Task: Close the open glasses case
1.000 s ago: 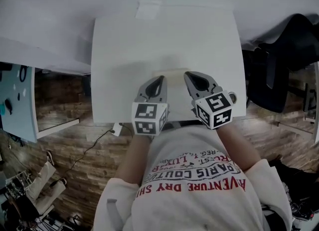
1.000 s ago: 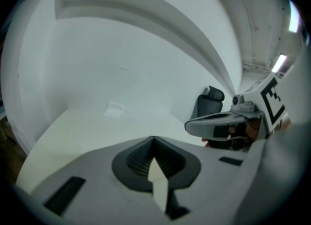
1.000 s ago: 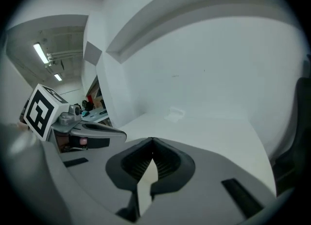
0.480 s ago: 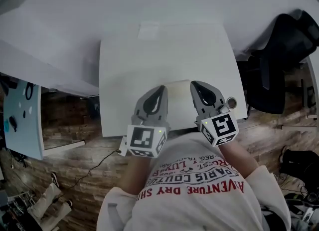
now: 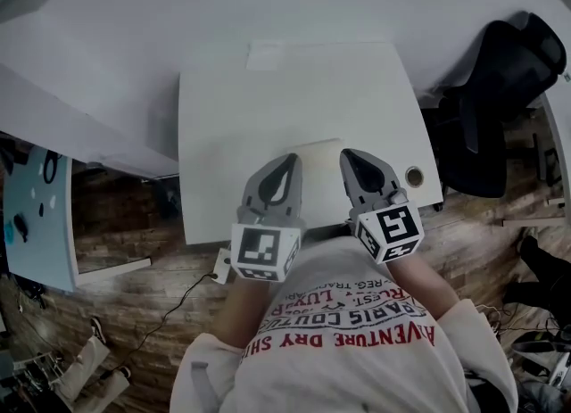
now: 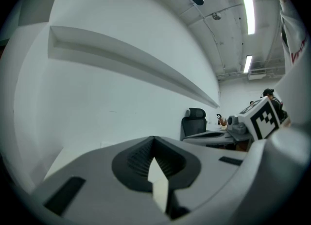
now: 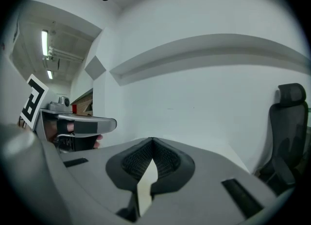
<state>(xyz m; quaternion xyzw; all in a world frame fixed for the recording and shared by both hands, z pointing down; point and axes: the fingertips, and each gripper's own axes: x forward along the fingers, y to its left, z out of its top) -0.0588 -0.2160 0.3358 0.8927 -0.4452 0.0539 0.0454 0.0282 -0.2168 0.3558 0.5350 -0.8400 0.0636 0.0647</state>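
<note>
Head view: the left tool and the right tool are held side by side over the near edge of the white tabletop, close to the person's chest. I judge this to be a waiting position, since neither tool touches anything.

On the tabletop, between the two tool tips, lies a pale cream, flat shape. It may be the glasses case, but it is too faint to tell, and I cannot see whether it is open or what is inside.

A small paper label lies at the far edge of the tabletop, and a round hole sits near its right corner. A black office chair stands beyond the right side of the tabletop.

Left gripper view: this tool is clenched, its tips meeting with nothing between them. It looks across the tabletop at a white wall. No case is seen here.

Right gripper view: this tool is also clenched and empty, and it points over the tabletop to the wall. Again no case shows.
</note>
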